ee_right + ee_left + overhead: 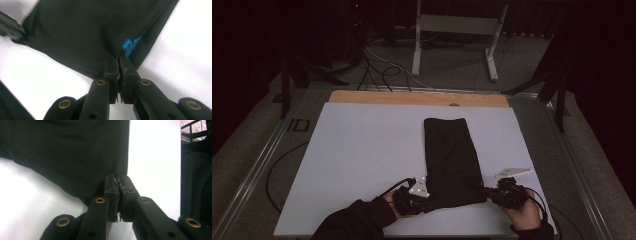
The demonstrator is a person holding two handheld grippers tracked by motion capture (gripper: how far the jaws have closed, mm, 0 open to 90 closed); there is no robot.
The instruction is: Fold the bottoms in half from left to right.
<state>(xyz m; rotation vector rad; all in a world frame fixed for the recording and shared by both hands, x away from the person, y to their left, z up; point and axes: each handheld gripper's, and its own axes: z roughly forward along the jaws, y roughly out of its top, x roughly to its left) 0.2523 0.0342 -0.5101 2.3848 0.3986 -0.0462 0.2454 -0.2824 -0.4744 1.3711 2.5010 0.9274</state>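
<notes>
One black garment (pixel 451 160), folded to a long strip, lies on the white table sheet (pixel 362 150), right of centre, running from mid-sheet down to the near edge. Small blue print (pixel 130 46) shows nr its corner in the right gripper view. Two grippers, one per near corner. Left gripper (pixel 428 202): jaws pinched tight on the near-left corner, cloth edge between the pads. Right gripper (pixel 486 192): jaws likewise clamped on the near-right corner, fabric puckered at the tips. Two grey three-cornered plates, one atop each gripper. Beyond the sheet: one wooden strip (pixel 417 98) along the far edge, one white frame stand (pixel 457 35) on the floor, several loose cables (pixel 382 70).
</notes>
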